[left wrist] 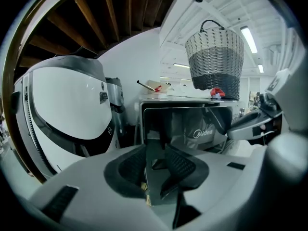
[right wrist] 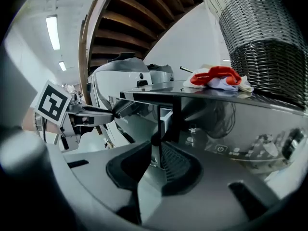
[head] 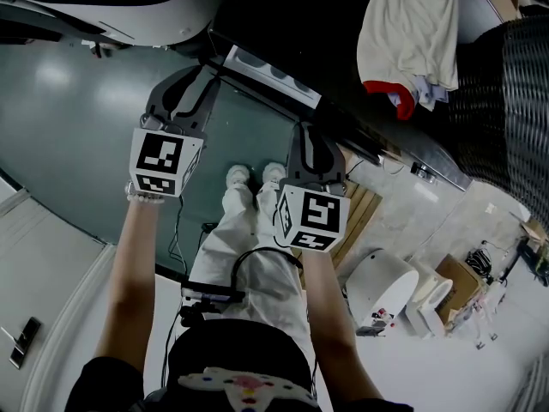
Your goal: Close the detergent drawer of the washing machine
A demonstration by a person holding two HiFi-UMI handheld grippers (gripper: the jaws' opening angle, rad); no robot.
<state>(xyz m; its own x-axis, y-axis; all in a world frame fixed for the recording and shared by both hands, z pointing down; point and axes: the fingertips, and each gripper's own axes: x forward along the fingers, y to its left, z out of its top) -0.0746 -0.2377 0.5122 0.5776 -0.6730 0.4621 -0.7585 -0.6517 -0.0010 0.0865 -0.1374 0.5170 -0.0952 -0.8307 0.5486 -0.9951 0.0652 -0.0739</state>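
The black washing machine (head: 360, 84) runs across the top of the head view. Its detergent drawer (head: 270, 74) stands pulled out, pale inside. In the left gripper view its glossy black front panel (left wrist: 187, 124) fills the middle. My left gripper (head: 202, 74) points at that panel from in front, with its tips close to or against it in the right gripper view; its jaws (left wrist: 156, 160) stand apart with nothing gripped. My right gripper (head: 309, 129) hangs beside the drawer under the machine's front edge, its jaws (right wrist: 156, 158) slightly apart and empty, facing the drawer's open compartment (right wrist: 166, 117).
A wicker basket (head: 515, 84) and a heap of clothes (head: 407, 33) sit on top of the machine. A large white rounded appliance (left wrist: 67, 114) stands to the left. On the floor lie a cardboard box (head: 463, 286) and a white round object (head: 382, 286).
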